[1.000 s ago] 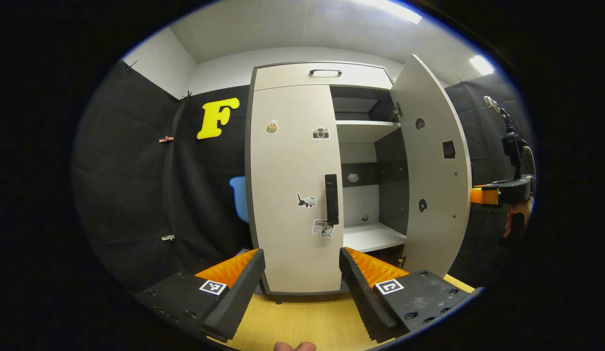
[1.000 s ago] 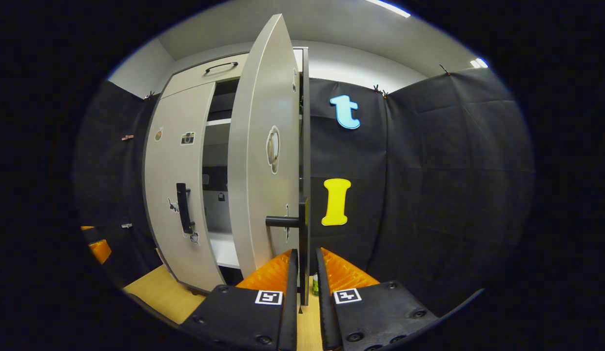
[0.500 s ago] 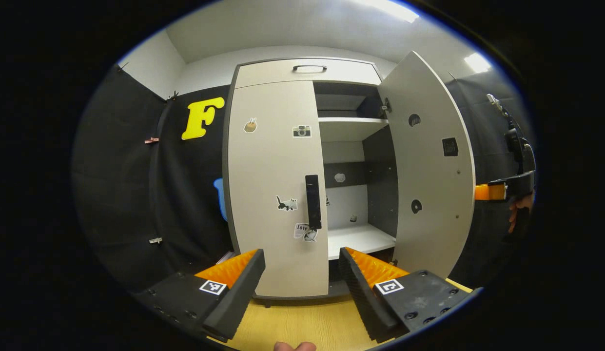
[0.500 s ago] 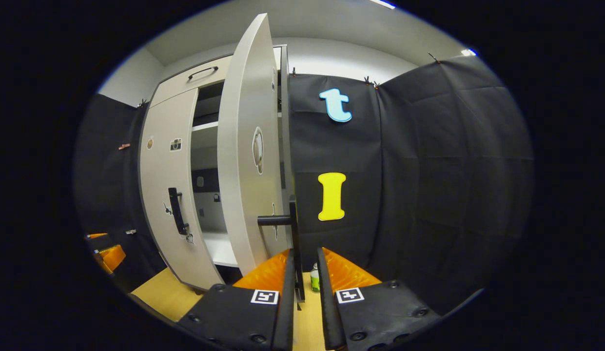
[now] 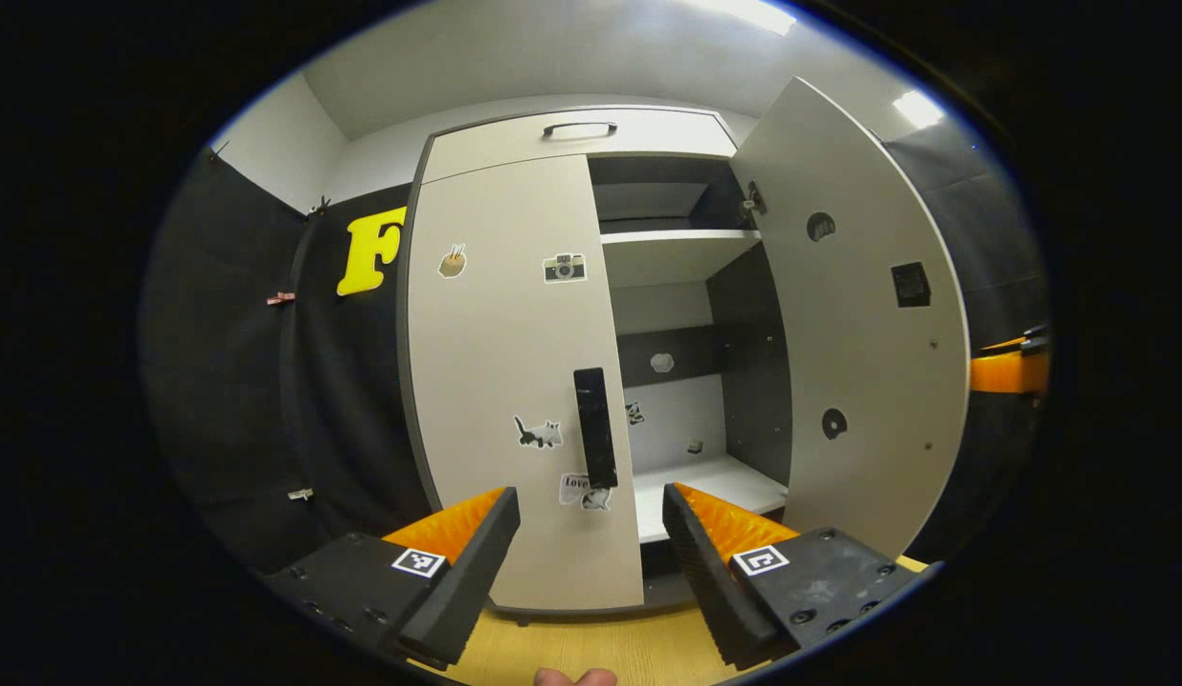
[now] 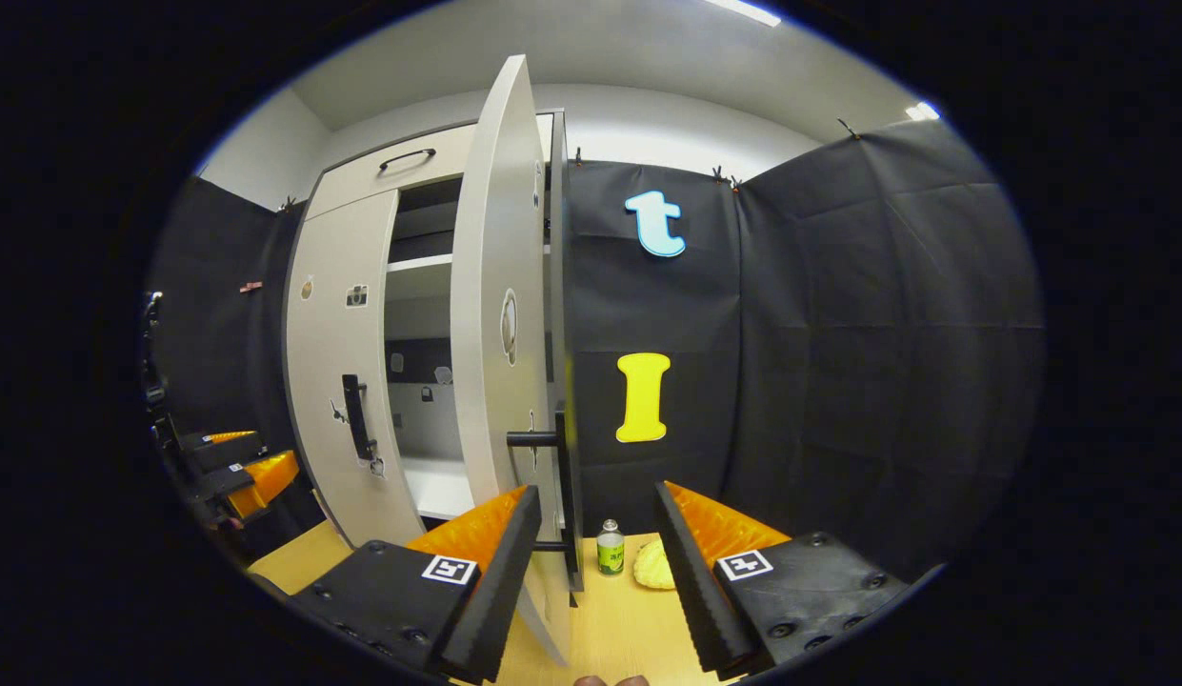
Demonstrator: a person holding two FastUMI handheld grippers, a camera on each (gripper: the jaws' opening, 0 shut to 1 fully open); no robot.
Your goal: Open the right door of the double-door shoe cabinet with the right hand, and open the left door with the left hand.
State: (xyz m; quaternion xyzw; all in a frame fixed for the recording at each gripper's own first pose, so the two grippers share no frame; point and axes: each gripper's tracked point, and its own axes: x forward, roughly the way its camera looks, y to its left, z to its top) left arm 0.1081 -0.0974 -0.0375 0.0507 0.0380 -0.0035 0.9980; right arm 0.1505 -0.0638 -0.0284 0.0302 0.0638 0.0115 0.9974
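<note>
The pale shoe cabinet faces me in the left gripper view. Its left door is closed, with a black vertical handle near its inner edge. The right door stands swung wide, baring white shelves. My left gripper is open, a short way in front of the left door's handle and not touching it. In the right gripper view the right door is nearly edge-on. Its black handle stands between the spread fingers of my open right gripper, with nothing pressed.
A small green bottle and a flat yellow thing lie on the wooden floor behind the open door. Black cloth walls close in both sides. The other gripper shows at far left, by the closed door.
My right gripper has opened and let go of the right door's handle, and the door has swung wider. My left gripper has moved closer to the left door's handle.
</note>
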